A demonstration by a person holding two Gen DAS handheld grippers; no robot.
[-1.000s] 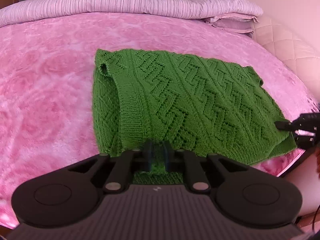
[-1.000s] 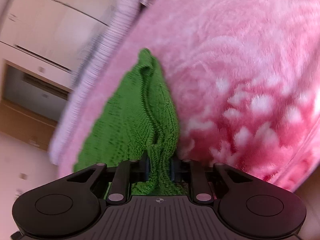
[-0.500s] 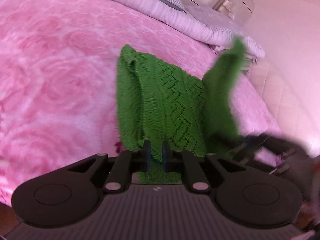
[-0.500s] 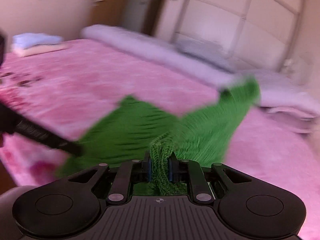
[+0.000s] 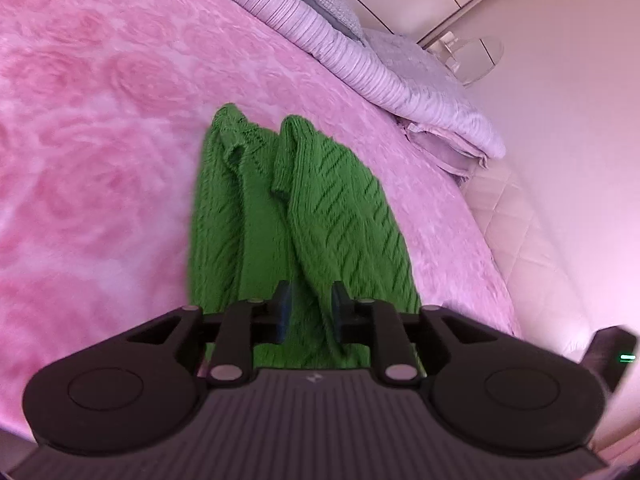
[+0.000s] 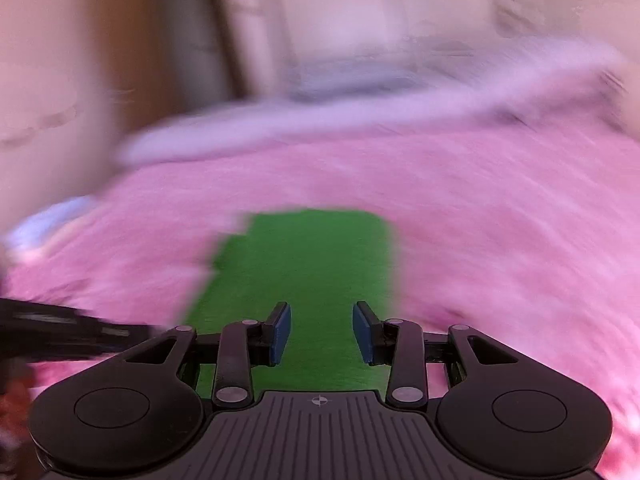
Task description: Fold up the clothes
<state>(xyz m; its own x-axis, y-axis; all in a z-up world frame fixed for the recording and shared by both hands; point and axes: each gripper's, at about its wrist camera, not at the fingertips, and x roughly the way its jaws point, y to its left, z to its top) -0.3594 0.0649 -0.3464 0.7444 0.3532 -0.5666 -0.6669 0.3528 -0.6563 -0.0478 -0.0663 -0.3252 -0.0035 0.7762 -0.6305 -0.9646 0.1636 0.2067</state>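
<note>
Pink bed blanket carries the folded green knit sweater; left claw opening astride its fold, right claw opening, released above it.

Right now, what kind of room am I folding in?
Most likely a bedroom: the green knitted garment lies on a bed with a pink blanket, and pale pillows sit at its far end.

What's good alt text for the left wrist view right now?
A green knit sweater lies folded into a long narrow strip on a pink floral blanket. The left gripper is opening over its near end, knit between the fingers. Striped lilac bedding lies behind.
</note>
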